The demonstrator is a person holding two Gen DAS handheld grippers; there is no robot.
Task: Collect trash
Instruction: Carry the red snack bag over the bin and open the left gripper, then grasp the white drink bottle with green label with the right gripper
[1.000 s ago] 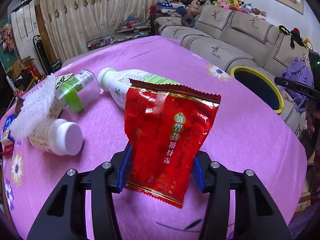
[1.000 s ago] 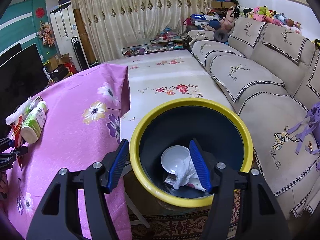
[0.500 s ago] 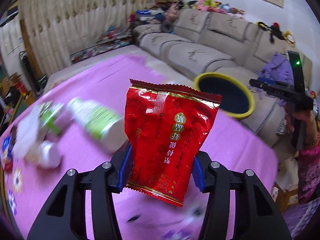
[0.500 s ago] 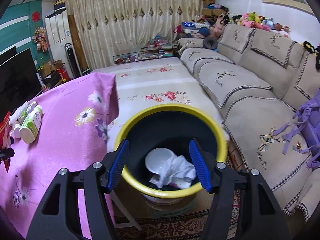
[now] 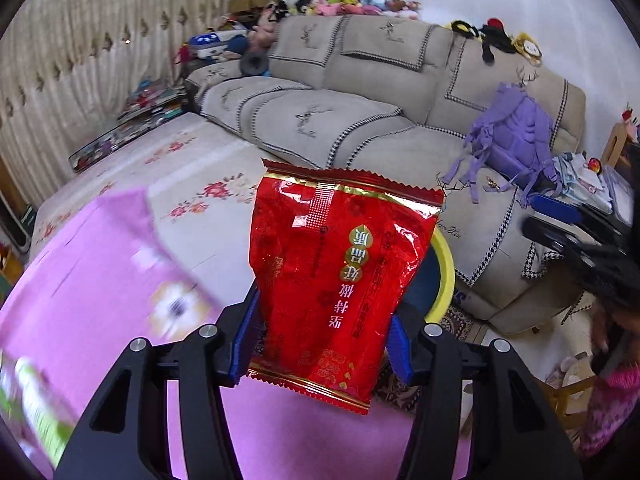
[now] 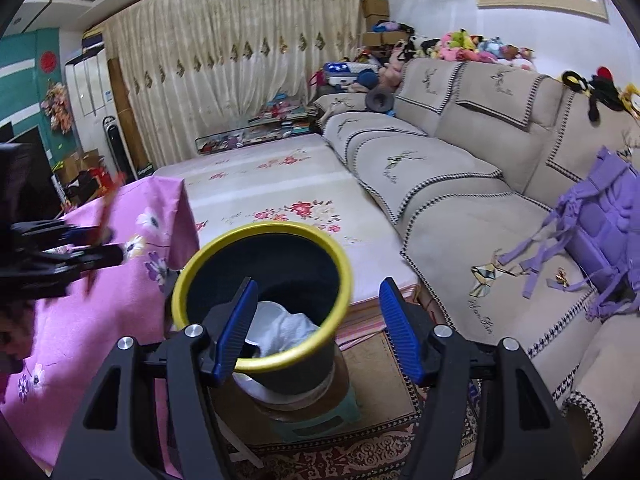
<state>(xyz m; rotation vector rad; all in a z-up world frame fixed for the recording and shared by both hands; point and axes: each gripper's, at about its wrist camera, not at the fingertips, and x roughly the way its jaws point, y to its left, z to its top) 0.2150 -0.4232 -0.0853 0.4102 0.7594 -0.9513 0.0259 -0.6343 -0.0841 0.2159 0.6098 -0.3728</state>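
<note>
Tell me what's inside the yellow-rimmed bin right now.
The yellow-rimmed bin holds crumpled white paper, apparently over a white plate. The right tongs and the near rim hide the rest of the bottom.

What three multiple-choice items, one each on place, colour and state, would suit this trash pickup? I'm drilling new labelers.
1. Where does the bin stand?
A. on the sofa
B. on a small stool beside the pink-clothed table
C. on the pink cloth

2. What colour is the bin's rim?
A. yellow
B. red
C. white

3. What does the left gripper hold?
A. a bottle
B. nothing
C. a red snack bag

Key:
1 B, the green stool shows under it.
2 A, a yellow ring tops the dark bin.
3 C, the red snack bag sits between its fingers.
</note>
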